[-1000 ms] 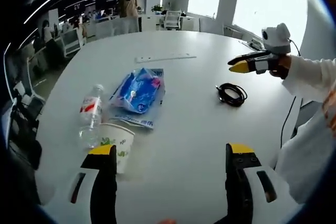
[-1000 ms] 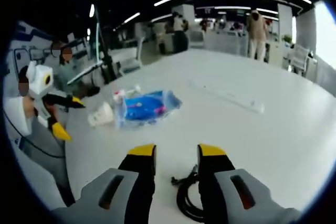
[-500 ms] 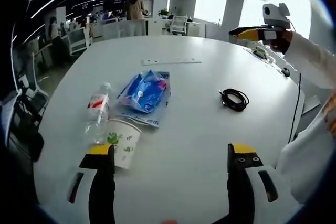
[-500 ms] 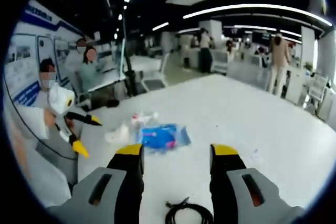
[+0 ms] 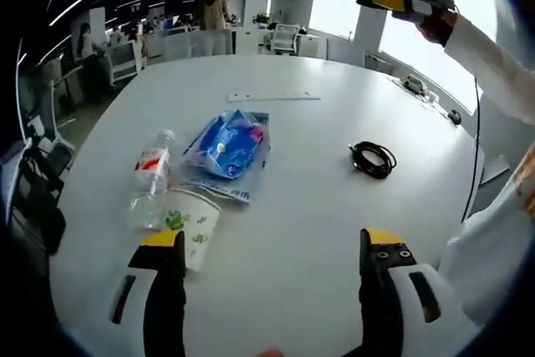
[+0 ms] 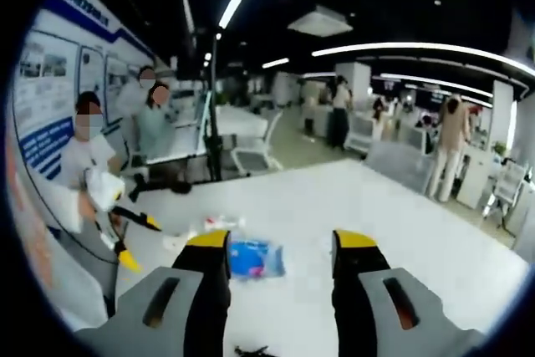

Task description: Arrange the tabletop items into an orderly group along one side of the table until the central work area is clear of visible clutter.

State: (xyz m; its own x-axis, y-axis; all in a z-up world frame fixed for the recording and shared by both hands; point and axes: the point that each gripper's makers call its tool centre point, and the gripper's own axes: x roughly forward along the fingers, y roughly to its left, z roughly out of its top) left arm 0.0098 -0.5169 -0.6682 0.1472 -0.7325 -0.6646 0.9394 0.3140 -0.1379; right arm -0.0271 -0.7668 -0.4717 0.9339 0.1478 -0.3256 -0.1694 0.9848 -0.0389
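In the left gripper view, the left gripper (image 5: 273, 248) is hovering low over the near edge of the white table (image 5: 309, 198) with its two yellow-tipped jaws standing wide apart and nothing between them. Just beyond the left jaw a paper cup (image 5: 192, 227) is lying on its side, its mouth pointing toward the near edge. Touching the cup on its far left side, a clear plastic bottle (image 5: 149, 180) with a red-and-white label is lying flat. Just to the right of the bottle, a blue plastic packet (image 5: 227, 145) is resting on a flat printed sheet (image 5: 224, 190) that is poking out at its near edge. Well apart to the right, a coiled black cable (image 5: 372, 158) is lying on the table. Farther back, a long white strip (image 5: 273, 96) is lying across the tabletop.

The right gripper (image 5: 386, 1) is being held high above the table's far right side by a person's hand in a white sleeve (image 5: 493, 60). In the right gripper view, its own jaws are standing apart, holding nothing (image 6: 280, 244). Between them, far off, the blue packet (image 6: 255, 258) is showing, with the cable's edge (image 6: 251, 350) at the bottom. The left gripper (image 6: 134, 236) is appearing at the left of that view. People are sitting and standing in the office behind.
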